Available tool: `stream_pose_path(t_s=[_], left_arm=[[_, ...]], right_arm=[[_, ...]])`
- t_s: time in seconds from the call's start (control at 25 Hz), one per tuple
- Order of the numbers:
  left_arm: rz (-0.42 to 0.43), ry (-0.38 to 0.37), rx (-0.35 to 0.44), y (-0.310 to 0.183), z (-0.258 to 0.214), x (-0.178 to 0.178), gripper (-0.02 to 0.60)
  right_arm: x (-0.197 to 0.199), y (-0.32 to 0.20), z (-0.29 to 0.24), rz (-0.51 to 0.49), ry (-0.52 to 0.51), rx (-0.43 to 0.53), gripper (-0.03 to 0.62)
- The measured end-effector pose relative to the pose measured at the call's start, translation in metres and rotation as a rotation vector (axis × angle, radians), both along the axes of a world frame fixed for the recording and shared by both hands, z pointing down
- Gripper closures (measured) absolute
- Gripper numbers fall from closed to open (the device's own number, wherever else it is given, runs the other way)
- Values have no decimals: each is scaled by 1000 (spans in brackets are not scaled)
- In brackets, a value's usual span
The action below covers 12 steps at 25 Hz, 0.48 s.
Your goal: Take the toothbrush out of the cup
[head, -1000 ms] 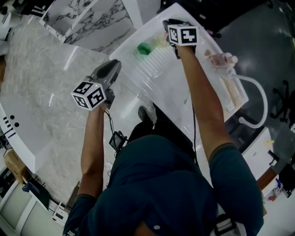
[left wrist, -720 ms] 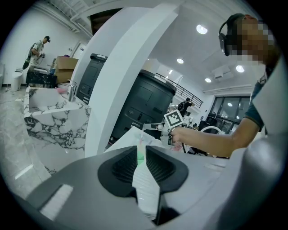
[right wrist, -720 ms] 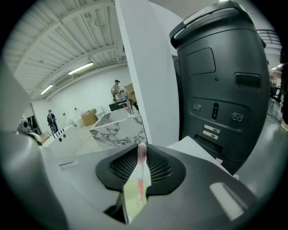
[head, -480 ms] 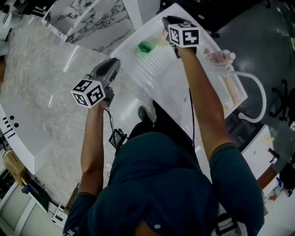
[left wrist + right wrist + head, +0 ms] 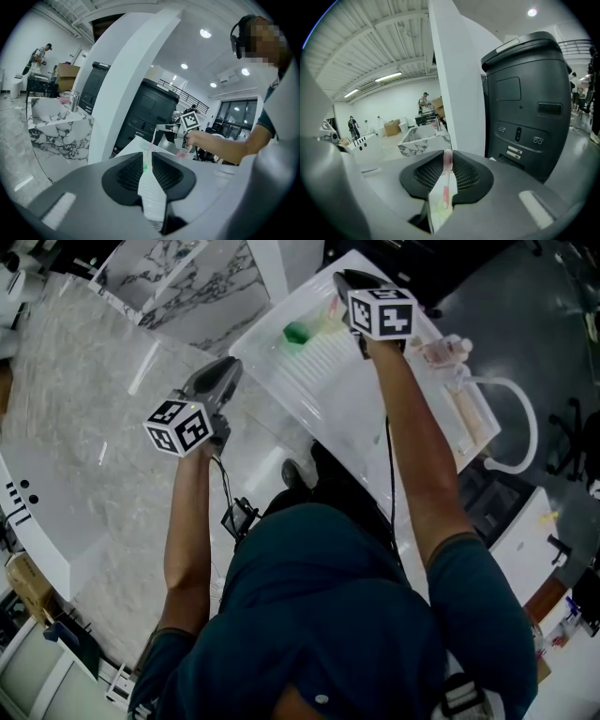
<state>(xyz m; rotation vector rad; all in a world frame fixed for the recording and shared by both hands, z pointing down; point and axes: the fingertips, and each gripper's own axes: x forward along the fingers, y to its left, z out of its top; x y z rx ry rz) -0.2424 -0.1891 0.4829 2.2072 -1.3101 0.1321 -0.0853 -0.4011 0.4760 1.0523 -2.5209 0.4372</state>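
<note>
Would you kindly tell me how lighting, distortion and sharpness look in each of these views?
Head view: dim and bluish, only the white counter bright, the cup a soft green blob. Left gripper view: strong fisheye with black corners, the pillar bowed, ceiling lights glaring. Right gripper view: same fisheye, the toothbrush near the lens soft.

The cup (image 5: 297, 334) stands on the counter (image 5: 323, 395), just left of the right gripper (image 5: 341, 279).
</note>
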Motion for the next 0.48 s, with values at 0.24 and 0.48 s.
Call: stream_pose_path(t_s=[0.24,0.48], left_arm=[[4,-4,16,8,-9,-5,526],[13,-7,30,14,-16,-11,526]], right_arm=[[12,15,-21,21,0,31,525],[27,32,-36,41,-3,42,523]])
